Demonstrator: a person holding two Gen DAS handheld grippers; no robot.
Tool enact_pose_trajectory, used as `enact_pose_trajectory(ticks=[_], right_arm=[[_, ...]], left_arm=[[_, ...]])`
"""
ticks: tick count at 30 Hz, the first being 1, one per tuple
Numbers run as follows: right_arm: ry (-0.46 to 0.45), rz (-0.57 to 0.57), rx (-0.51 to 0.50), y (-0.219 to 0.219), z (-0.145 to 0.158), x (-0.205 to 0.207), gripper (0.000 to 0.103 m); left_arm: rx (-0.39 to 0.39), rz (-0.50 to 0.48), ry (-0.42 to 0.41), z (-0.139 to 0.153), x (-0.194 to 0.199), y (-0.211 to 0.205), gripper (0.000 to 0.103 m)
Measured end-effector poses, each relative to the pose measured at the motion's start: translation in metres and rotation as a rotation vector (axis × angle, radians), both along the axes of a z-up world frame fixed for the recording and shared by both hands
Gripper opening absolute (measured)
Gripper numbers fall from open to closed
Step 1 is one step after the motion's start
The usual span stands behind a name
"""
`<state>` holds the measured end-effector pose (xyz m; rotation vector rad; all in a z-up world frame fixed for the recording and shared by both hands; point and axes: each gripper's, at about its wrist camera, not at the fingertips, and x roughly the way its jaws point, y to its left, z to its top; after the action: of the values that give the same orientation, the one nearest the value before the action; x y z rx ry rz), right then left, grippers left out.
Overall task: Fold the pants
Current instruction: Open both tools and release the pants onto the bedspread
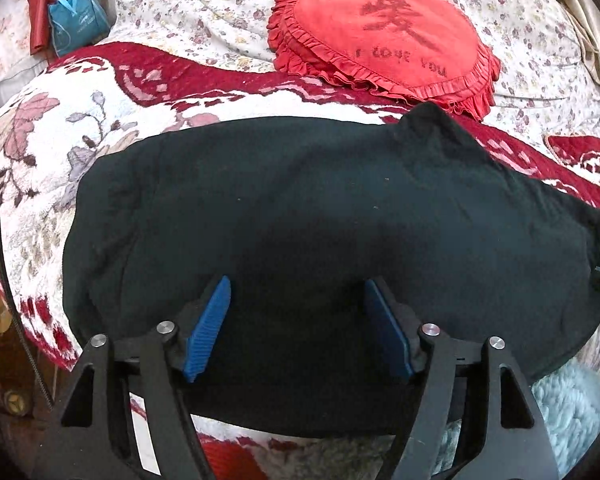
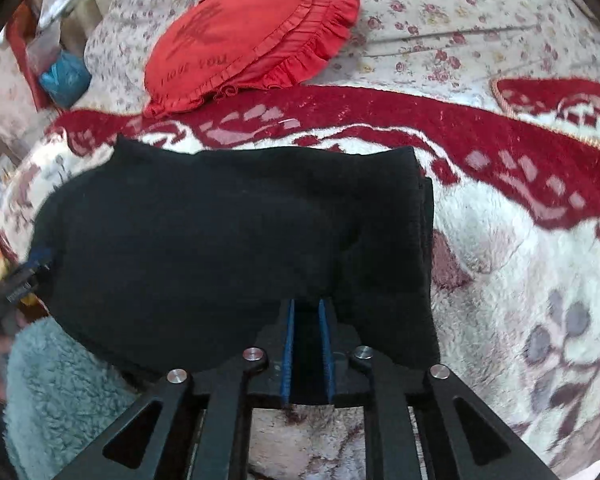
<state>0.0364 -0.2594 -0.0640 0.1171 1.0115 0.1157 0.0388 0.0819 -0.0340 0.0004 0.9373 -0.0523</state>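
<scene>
We see a bed spread with a plush blanket (image 1: 100, 120) in white, patterned with dark red borders and mauve flowers. Beyond it lies a cream quilt (image 1: 204, 4) printed with small roses, bearing a red frilled cushion (image 1: 384, 44). A blue bag (image 1: 76, 18) stands at the far left corner, and a pale blue fleece (image 2: 64, 392) lies at the near edge. Lighting is soft and even

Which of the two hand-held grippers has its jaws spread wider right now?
The left hand-held gripper: its blue pads stand far apart over the black pants. The right hand-held gripper shows only a narrow gap.
</scene>
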Motion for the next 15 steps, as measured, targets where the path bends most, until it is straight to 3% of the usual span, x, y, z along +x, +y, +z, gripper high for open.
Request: enact_pose_trajectory(ticks=[3, 7, 11, 15], right_arm=[[-0.011, 0.018, 0.105, -0.014, 0.000, -0.007, 0.033], [-0.010, 0.027, 0.137, -0.020, -0.003, -0.005, 0.036], [-0.010, 0.010, 0.255, -0.034, -0.006, -0.004, 0.036], [-0.017, 0.023, 0.207, -0.025, -0.006, -0.006, 0.037]], left_arm=[[-0.005, 0.000, -0.001, -0.001, 0.001, 0.000, 0.071], [-0.005, 0.001, -0.001, -0.001, 0.000, 0.000, 0.072], [-0.004, 0.000, 0.001, -0.001, 0.001, 0.001, 0.072], [-0.004, 0.001, 0.000, -0.001, 0.001, 0.000, 0.072]])
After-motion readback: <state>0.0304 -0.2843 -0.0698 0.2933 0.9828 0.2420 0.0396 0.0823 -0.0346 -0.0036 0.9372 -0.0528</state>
